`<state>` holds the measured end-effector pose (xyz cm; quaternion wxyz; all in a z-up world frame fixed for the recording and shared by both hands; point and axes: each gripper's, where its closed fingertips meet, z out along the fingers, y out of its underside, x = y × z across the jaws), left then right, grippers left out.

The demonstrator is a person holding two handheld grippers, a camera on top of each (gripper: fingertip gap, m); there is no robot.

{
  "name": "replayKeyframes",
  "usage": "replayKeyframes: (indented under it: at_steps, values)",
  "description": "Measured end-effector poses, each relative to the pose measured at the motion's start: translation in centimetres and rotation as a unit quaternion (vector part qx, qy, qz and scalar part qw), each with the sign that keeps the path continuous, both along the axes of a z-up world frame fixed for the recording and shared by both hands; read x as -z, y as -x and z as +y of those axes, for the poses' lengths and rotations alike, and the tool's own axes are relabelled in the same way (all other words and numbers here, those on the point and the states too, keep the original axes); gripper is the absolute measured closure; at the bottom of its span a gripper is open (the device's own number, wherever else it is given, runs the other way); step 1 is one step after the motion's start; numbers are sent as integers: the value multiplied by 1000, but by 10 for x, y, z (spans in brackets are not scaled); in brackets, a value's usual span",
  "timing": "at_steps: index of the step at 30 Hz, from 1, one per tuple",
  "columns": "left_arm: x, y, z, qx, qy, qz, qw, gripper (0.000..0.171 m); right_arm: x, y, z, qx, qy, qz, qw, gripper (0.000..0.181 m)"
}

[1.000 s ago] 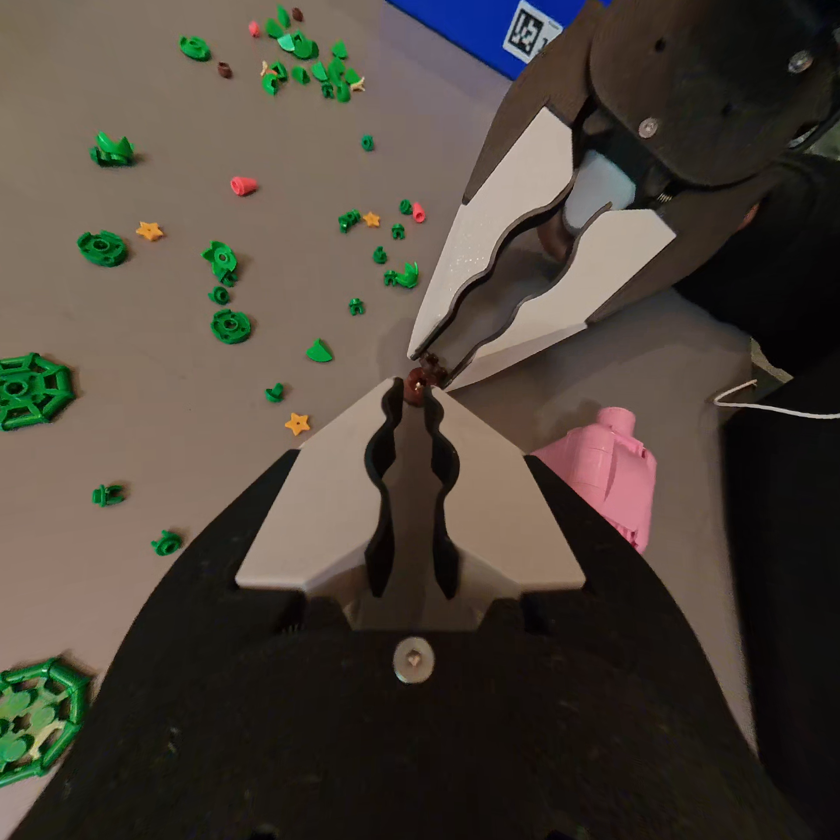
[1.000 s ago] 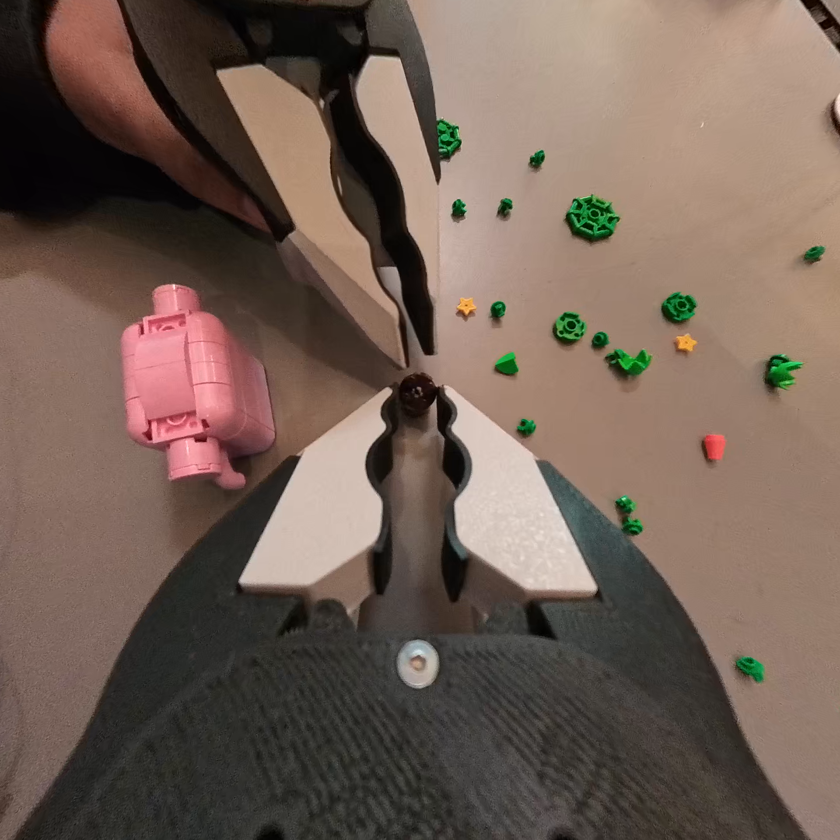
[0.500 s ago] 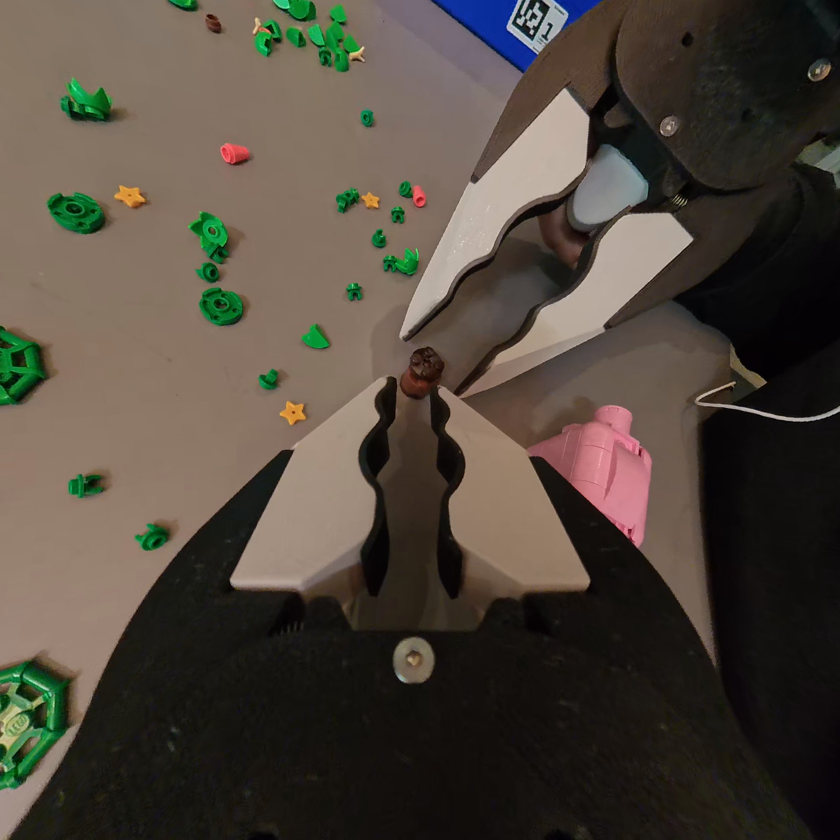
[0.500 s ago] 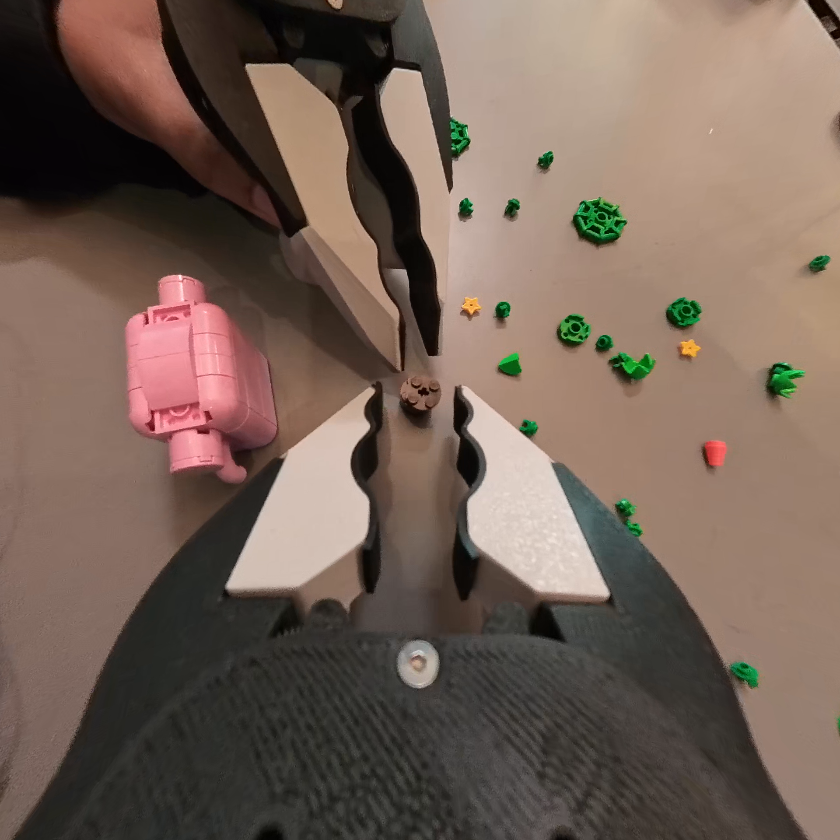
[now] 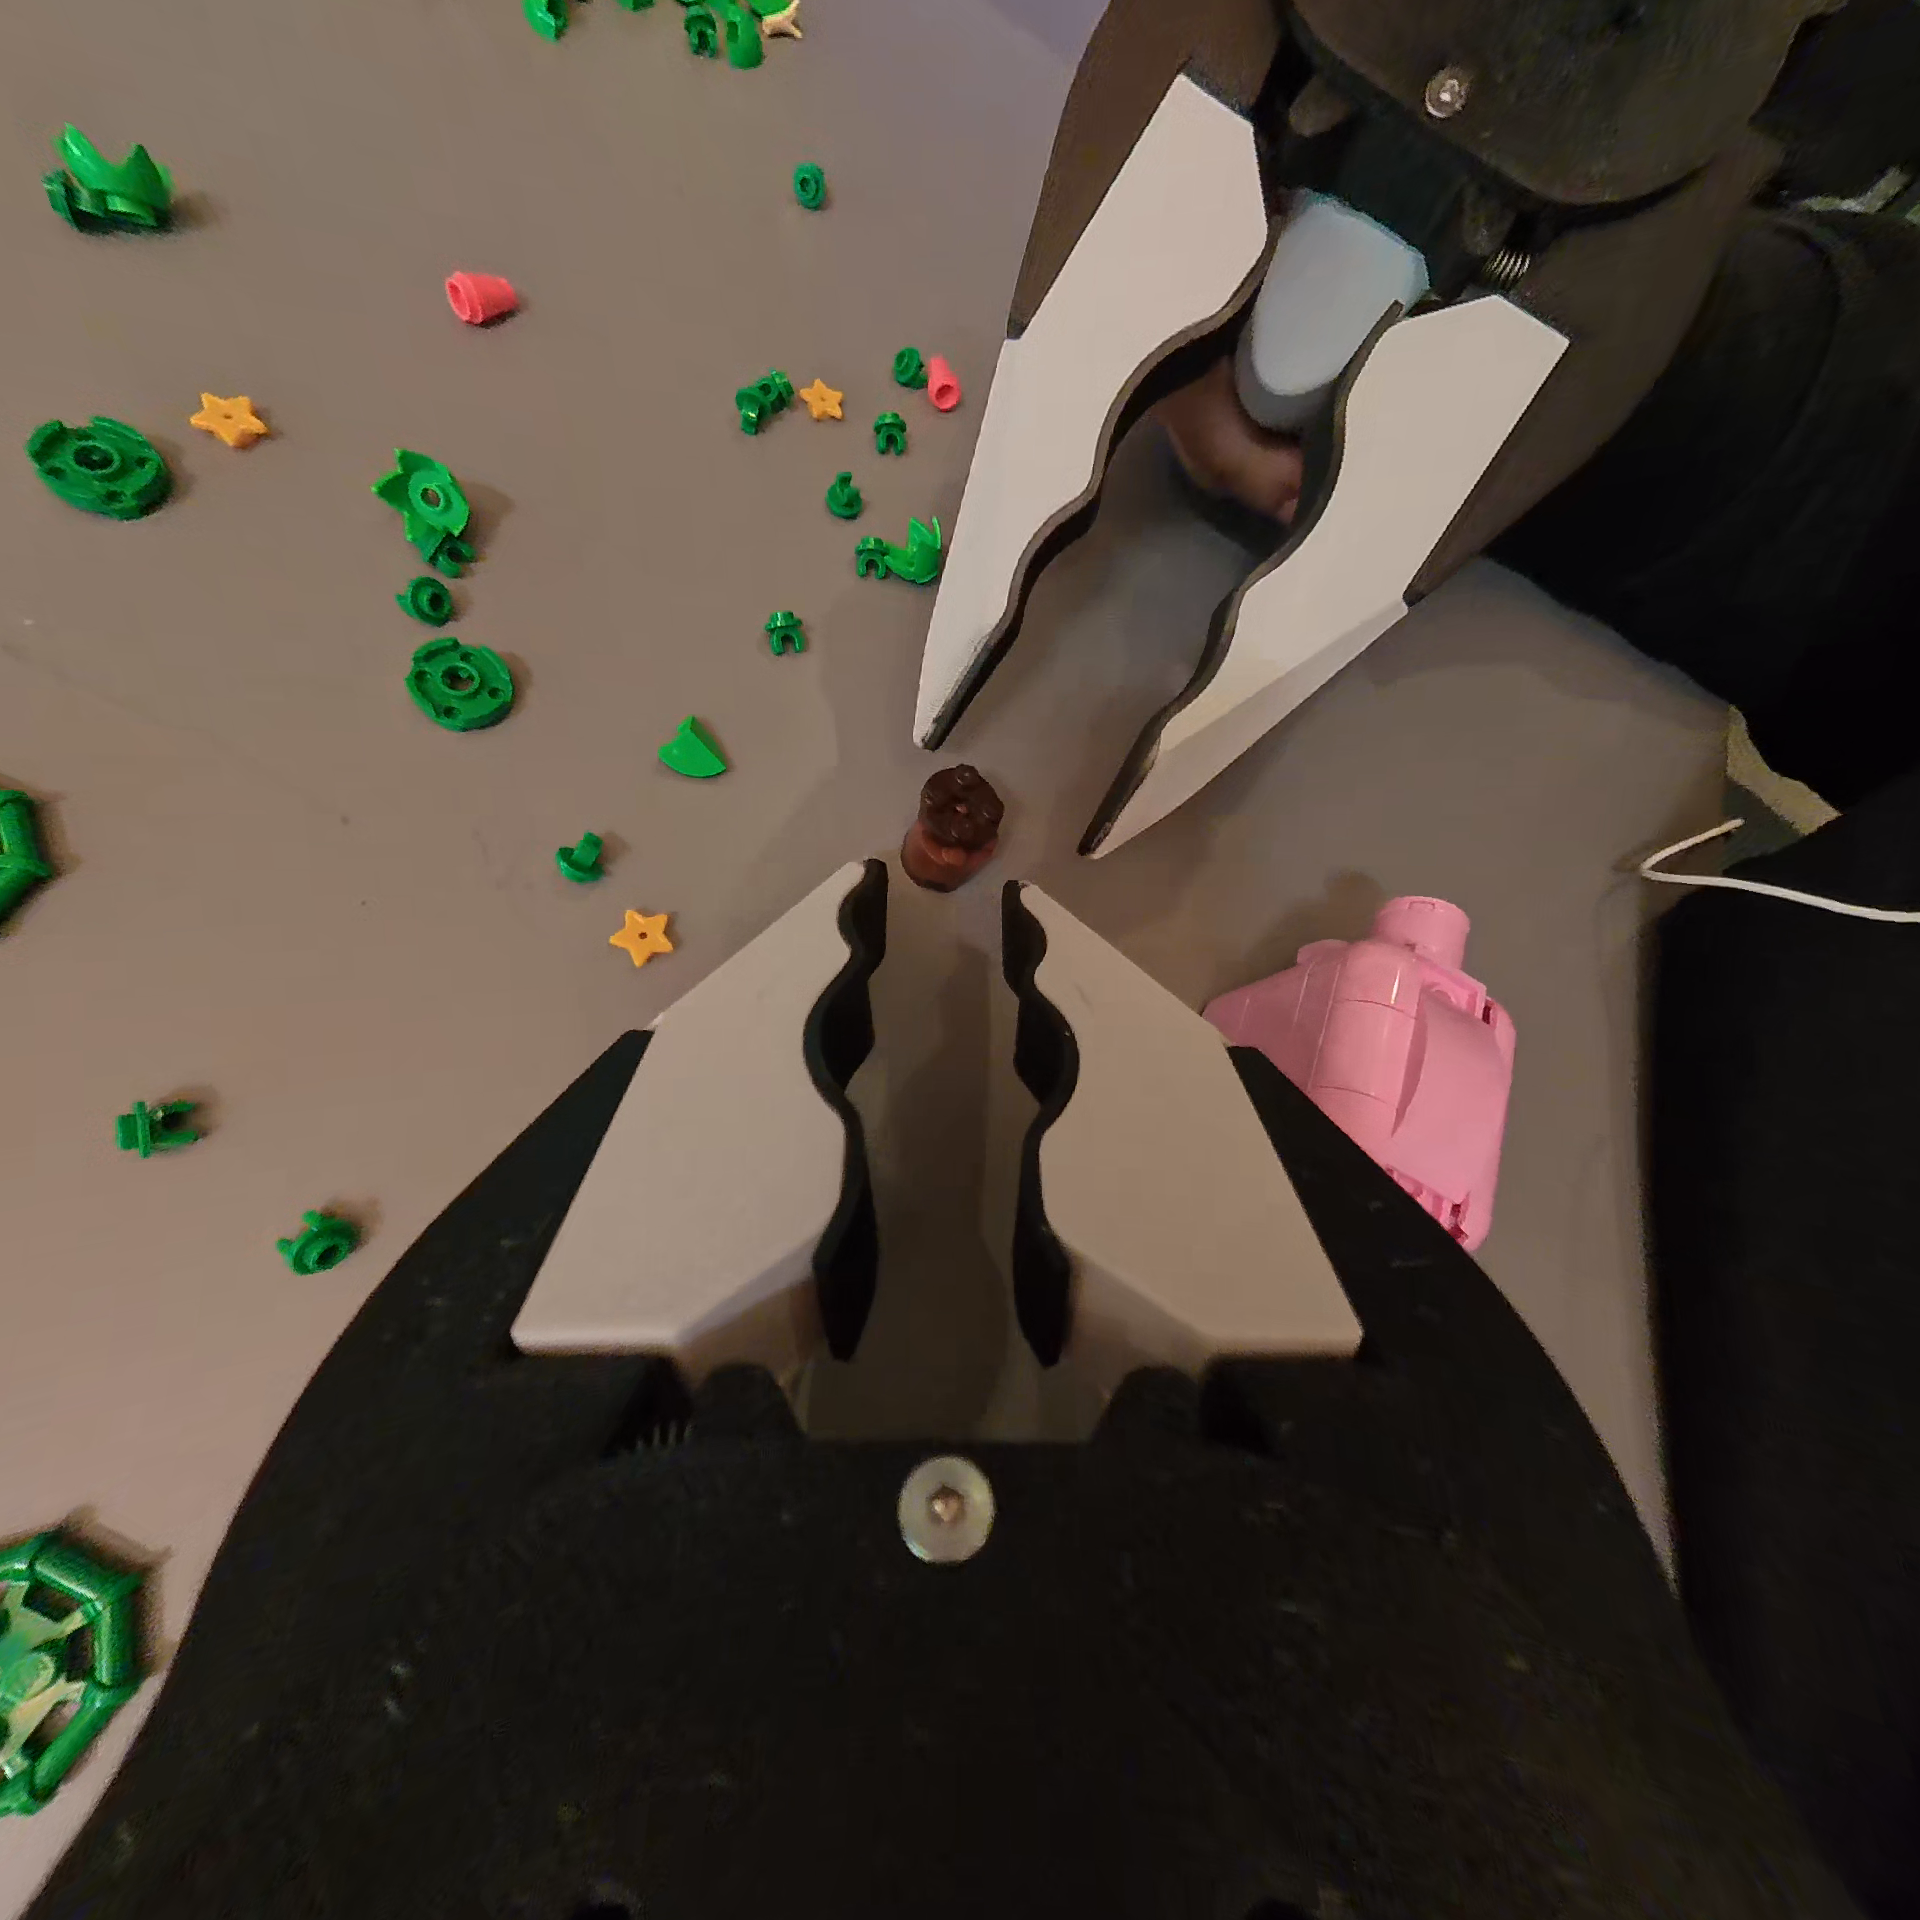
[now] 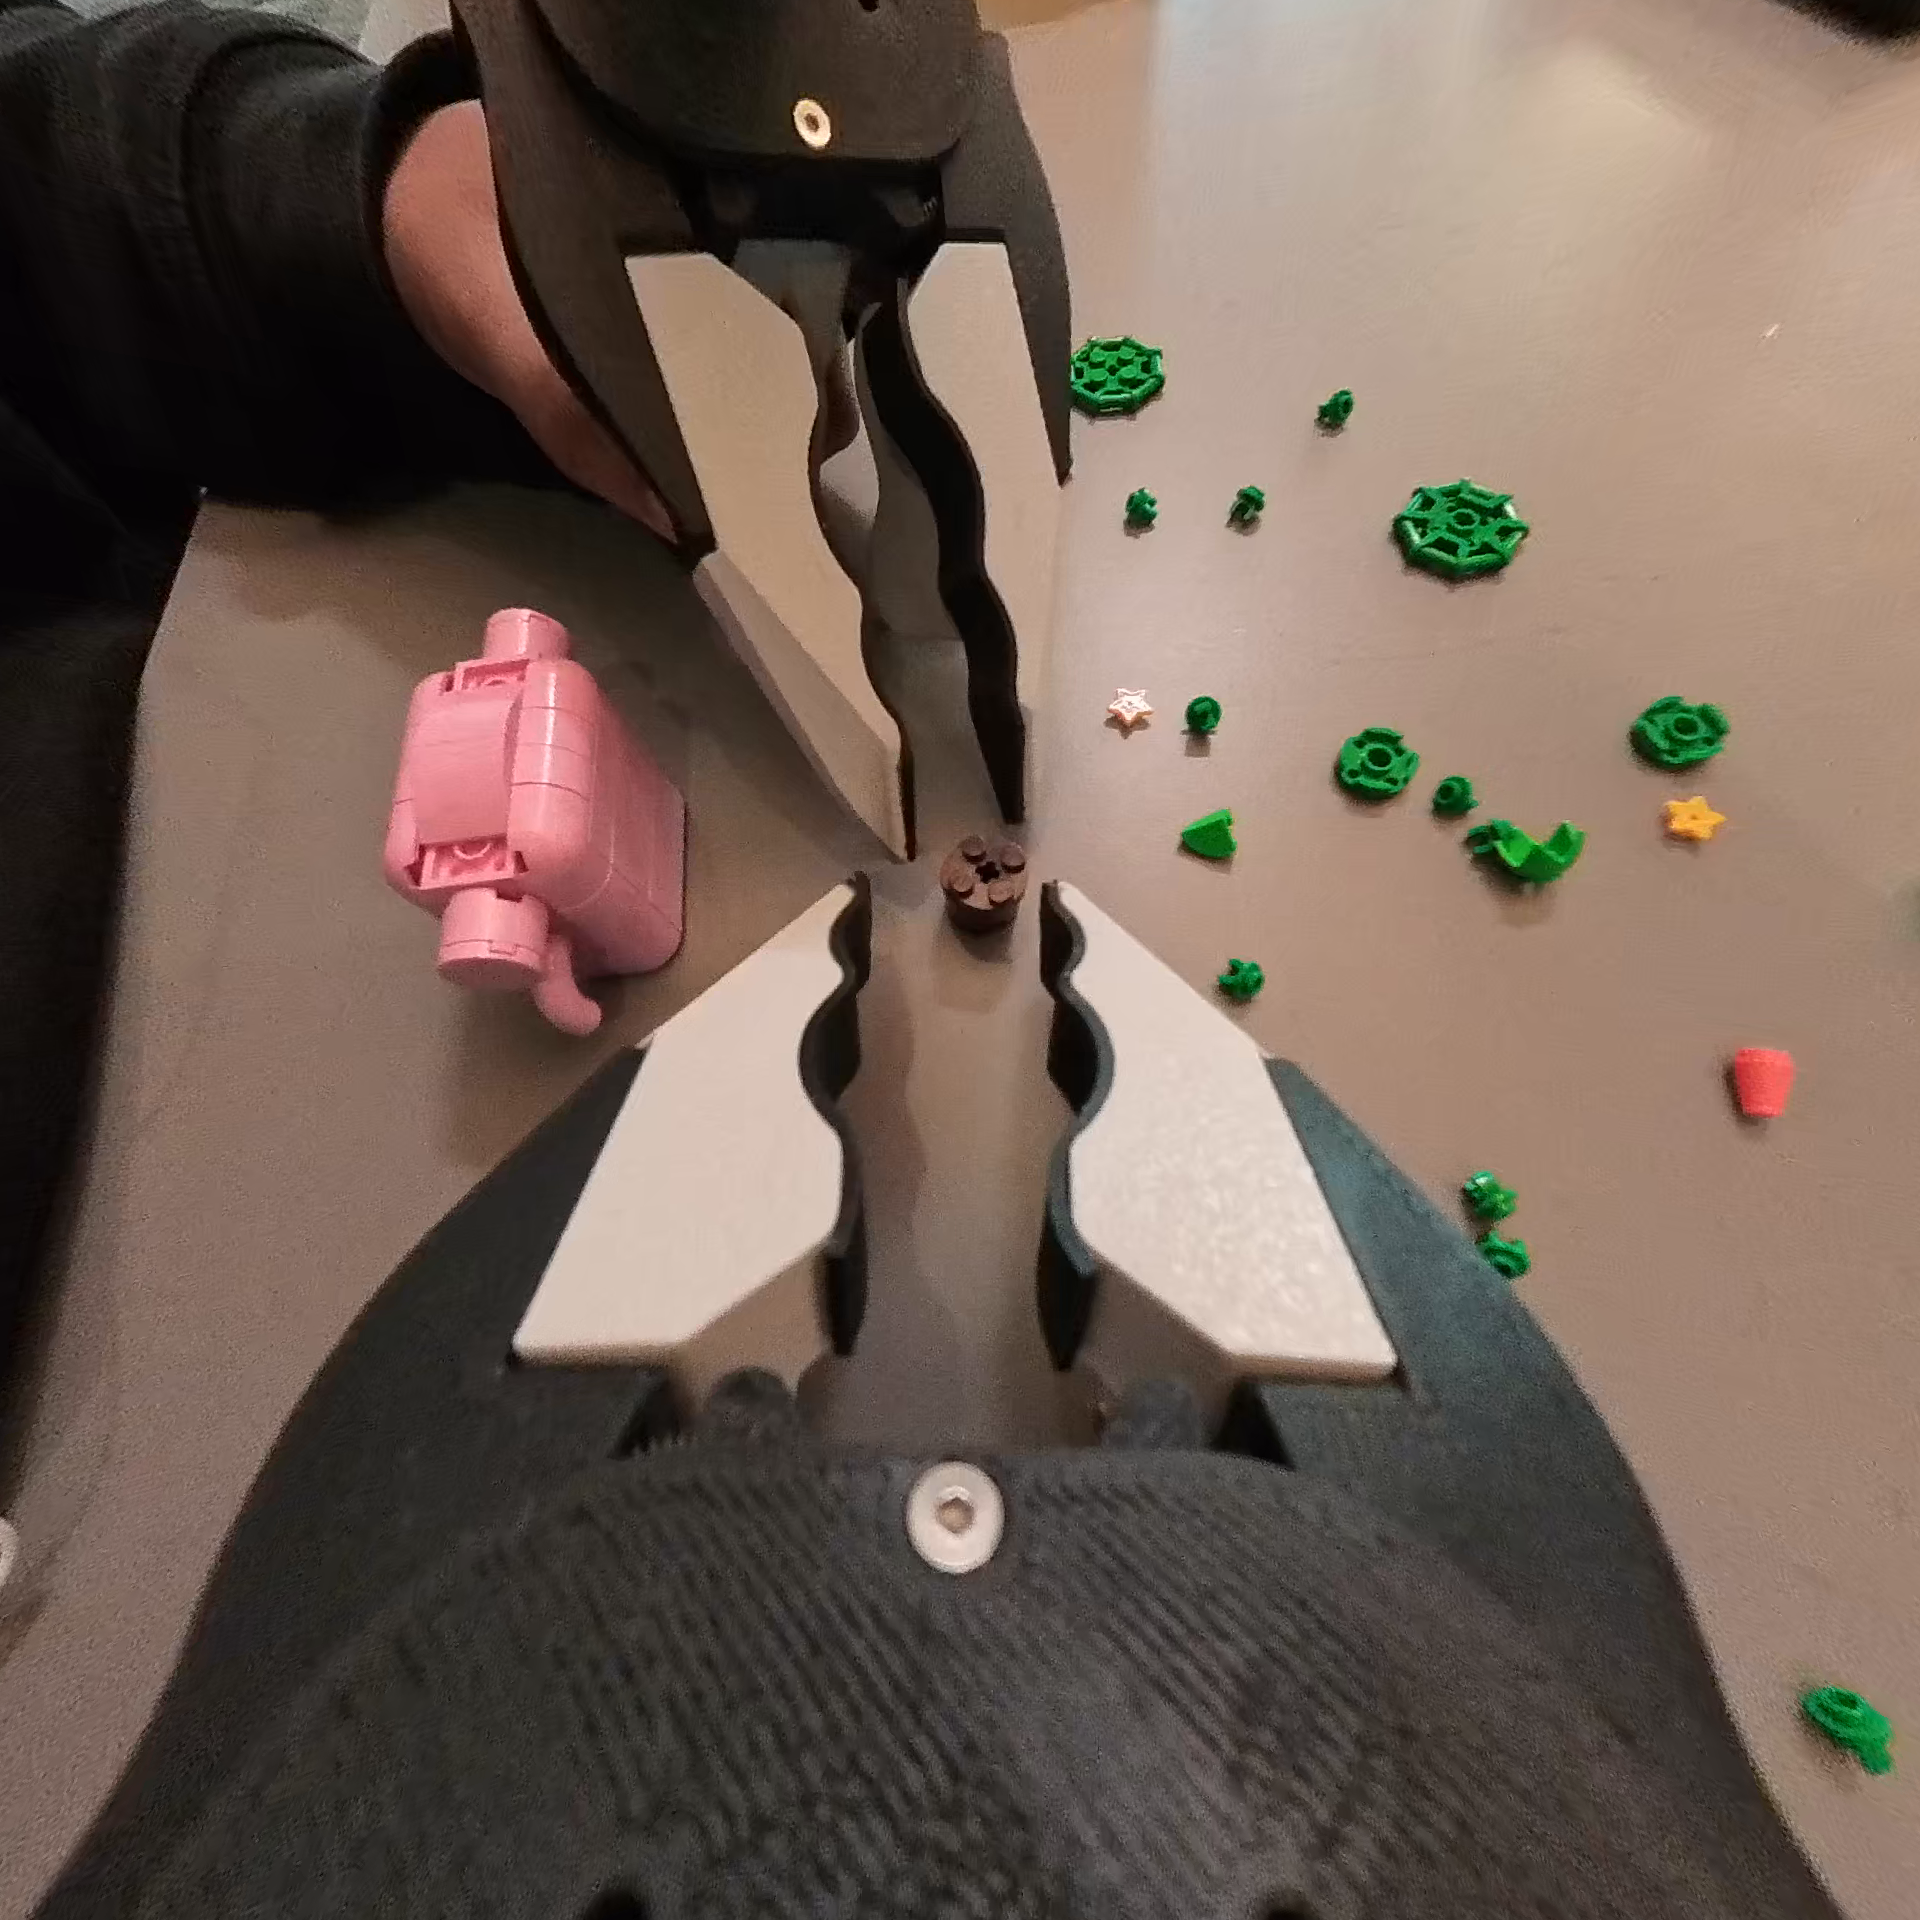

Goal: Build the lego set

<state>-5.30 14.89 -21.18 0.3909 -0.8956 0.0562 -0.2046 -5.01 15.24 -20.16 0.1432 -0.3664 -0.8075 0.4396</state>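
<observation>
A small dark brown round stack [image 5: 956, 831] stands upright on the grey table [image 5: 312, 935], free of both grippers. My left gripper [image 5: 943, 883] is open, its tips on either side of the stack's base without touching it. My right gripper [image 6: 954, 886] is open and wider, with the stack [image 6: 982, 871] standing between its tips. Each gripper also shows in the other's view, the right gripper [image 5: 1006, 792] and the left gripper [image 6: 958, 831], facing tip to tip over the stack. A pink lego build [image 5: 1371, 1060] lies on its side beside them [image 6: 530, 821].
Many small green pieces lie scattered, such as a round plate [image 5: 459, 683], a wedge [image 6: 1208, 836] and a web-like wheel [image 6: 1460, 525]. Yellow stars [image 5: 641, 935] and red cones [image 6: 1763, 1081] lie among them. A person's dark sleeves [image 6: 156, 312] border the near side. Both grippers' tips are close together, under 4 cm apart. From either gripper's tips it is about 8 cm to the round plate [image 5: 459, 683]. The right camera catches it too, in the right wrist view [image 6: 1376, 752].
Both grippers were pinched together on the brown pieces a second ago. The right opened first, then the left. The brown stack now stands free on the table.
</observation>
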Motion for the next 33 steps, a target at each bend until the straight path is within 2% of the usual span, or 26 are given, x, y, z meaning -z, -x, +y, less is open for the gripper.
replayKeyframes:
  at_steps: [8,18,21,23,26,28,30,33]
  values:
    - [1,0,0,0,4,1,1000,155,2,-4,-4,-14,-12,0,1000,155]
    - [2,-1,0,1,4,3,1000,156,-3,4,-1,3,-30,40,999,153]
    - [1,-1,0,1,4,1,1000,156,-10,7,-2,8,-41,70,997,163]
    - [1,-1,0,2,4,0,1000,156,-20,10,-2,22,-37,95,995,178]
    - [2,-1,0,3,6,2,1000,156,-32,13,-6,31,-16,120,992,181]
    - [2,-1,0,4,7,3,1000,156,-23,14,-5,34,-23,100,994,181]
    - [3,-1,0,4,8,4,1000,156,3,12,-1,35,-56,39,997,181]
    - [3,-1,0,4,10,4,1000,156,-7,12,-2,34,-44,54,997,181]
